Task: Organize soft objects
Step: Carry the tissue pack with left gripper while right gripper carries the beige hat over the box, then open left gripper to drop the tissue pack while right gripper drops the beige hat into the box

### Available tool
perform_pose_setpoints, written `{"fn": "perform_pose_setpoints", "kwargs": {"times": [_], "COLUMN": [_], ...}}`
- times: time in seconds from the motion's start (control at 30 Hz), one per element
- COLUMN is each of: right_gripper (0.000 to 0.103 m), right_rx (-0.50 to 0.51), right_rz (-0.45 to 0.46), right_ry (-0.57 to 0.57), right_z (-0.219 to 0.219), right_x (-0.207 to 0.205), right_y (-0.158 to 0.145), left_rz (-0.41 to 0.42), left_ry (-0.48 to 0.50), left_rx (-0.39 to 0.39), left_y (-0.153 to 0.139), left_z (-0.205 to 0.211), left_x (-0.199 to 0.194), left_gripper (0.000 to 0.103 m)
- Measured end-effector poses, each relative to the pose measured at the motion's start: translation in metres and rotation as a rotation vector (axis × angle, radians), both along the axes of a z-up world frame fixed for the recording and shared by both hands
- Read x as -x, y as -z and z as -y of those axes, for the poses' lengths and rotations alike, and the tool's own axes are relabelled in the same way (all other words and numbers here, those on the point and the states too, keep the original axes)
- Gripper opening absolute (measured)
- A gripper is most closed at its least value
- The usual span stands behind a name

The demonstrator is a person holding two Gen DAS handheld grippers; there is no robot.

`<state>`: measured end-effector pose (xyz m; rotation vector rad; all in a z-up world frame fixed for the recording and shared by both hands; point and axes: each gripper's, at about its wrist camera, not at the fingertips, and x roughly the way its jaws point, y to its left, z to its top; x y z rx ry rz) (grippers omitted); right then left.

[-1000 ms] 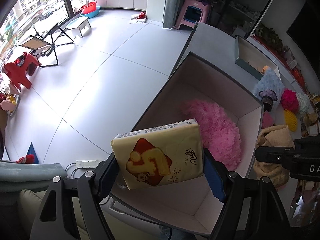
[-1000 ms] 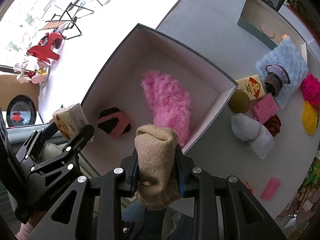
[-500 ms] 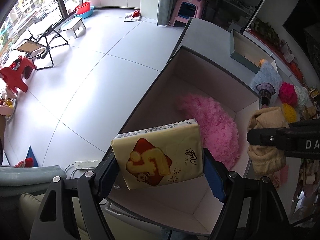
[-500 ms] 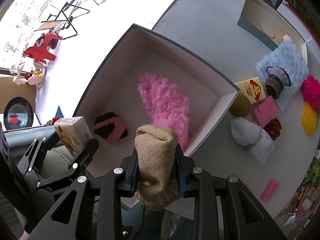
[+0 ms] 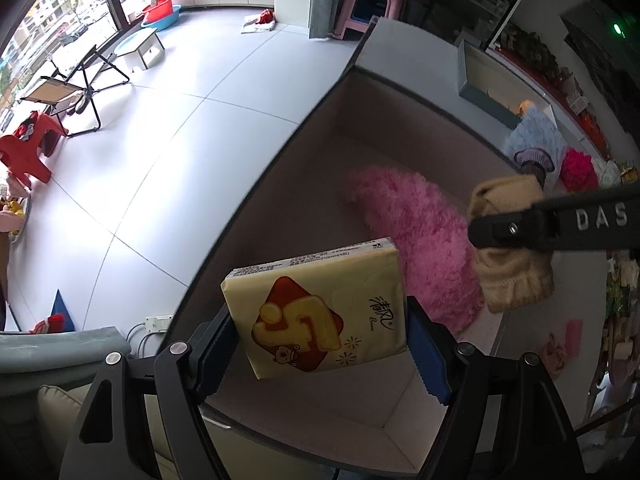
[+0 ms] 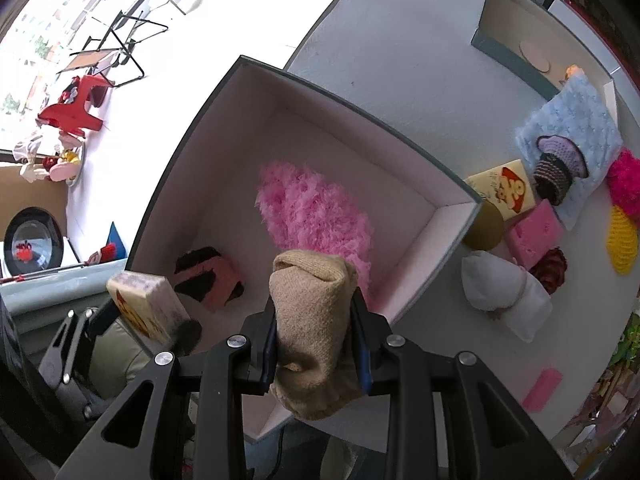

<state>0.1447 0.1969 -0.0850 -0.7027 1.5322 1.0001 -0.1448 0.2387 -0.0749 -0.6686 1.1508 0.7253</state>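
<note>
Here, the rolled tan sock (image 6: 316, 320) sits pinched between the right gripper (image 6: 316, 354) pads, held above the open box (image 6: 360, 112), just short of the pink fluffy piece (image 6: 316, 212) inside. To its left, the left gripper (image 5: 320, 344) clamps a yellow tissue pack (image 5: 320, 304) over the box's near corner.
</note>
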Motion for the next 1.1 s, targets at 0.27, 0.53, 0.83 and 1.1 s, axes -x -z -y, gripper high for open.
{"fn": "perform_pose_setpoints", "kwargs": {"times": [0.27, 0.53, 0.83, 1.1], "right_gripper": [0.034, 0.035, 0.086, 0.103], "right_rx": [0.007, 0.015, -0.002, -0.098], "right_rz": [0.013, 0.025, 0.081, 0.051], "right_ry": [-0.030, -0.028, -0.053, -0.015], "right_z": [-0.012, -0.016, -0.014, -0.008], "right_x": [0.003, 0.004, 0.013, 0.019], "right_y": [0.014, 0.021, 0.012, 0.007], "left_rz": [-0.022, -0.019, 0.014, 0.049], "left_ry": [0.010, 0.005, 0.033, 0.050], "left_rx": [0.012, 0.018, -0.034, 0.012], "left_y": [0.013, 0.017, 0.007, 0.005], "left_z": [-0.001, -0.001, 0.011, 0.020], "left_x": [-0.008, -0.007, -0.004, 0.007], "left_gripper": [0.079, 0.079, 0.103, 0.103]}}
